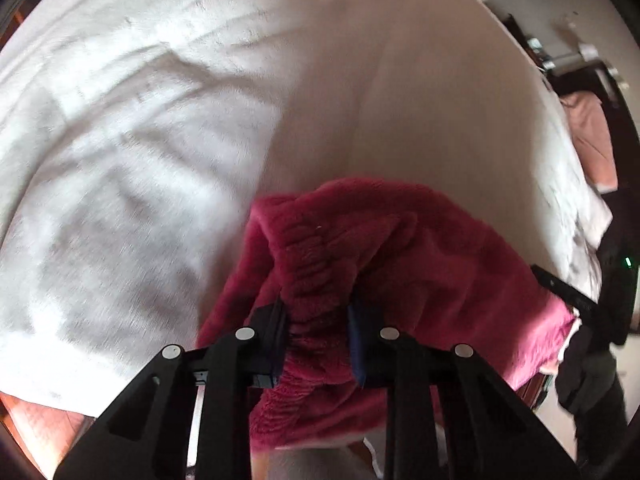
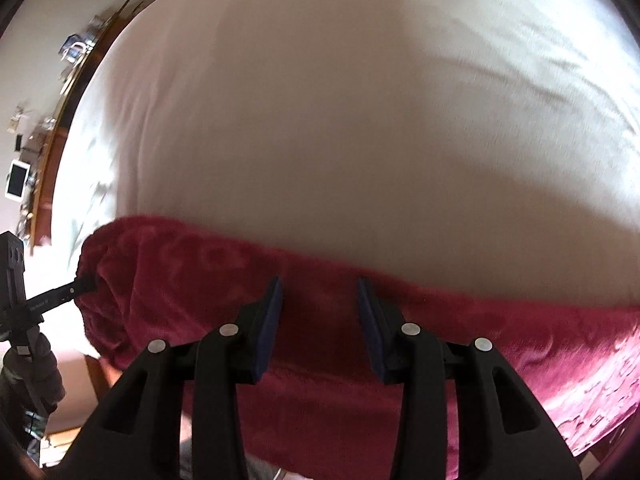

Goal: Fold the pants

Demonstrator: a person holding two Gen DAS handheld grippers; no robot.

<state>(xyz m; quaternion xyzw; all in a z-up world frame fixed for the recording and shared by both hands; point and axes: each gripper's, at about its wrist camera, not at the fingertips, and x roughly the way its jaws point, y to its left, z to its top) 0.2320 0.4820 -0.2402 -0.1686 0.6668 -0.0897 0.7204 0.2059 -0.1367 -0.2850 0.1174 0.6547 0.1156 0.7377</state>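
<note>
The crimson fleece pants [image 1: 420,248] lie at the near edge of the white bedsheet [image 1: 160,140], filling 6 o'clock in both views. The left gripper [image 1: 318,312] is clamped on the gathered elastic waistband [image 1: 316,264]. The right gripper [image 2: 319,292] has its 2 pads partly apart, fleece between them; a firm pinch cannot be told.

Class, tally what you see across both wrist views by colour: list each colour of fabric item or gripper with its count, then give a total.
Crimson: 1, the fleece pants
White: 1, the bedsheet
Pink: 1, a garment at the bed's far edge
Black: 2, the left gripper and the right gripper
Total: 5
</note>
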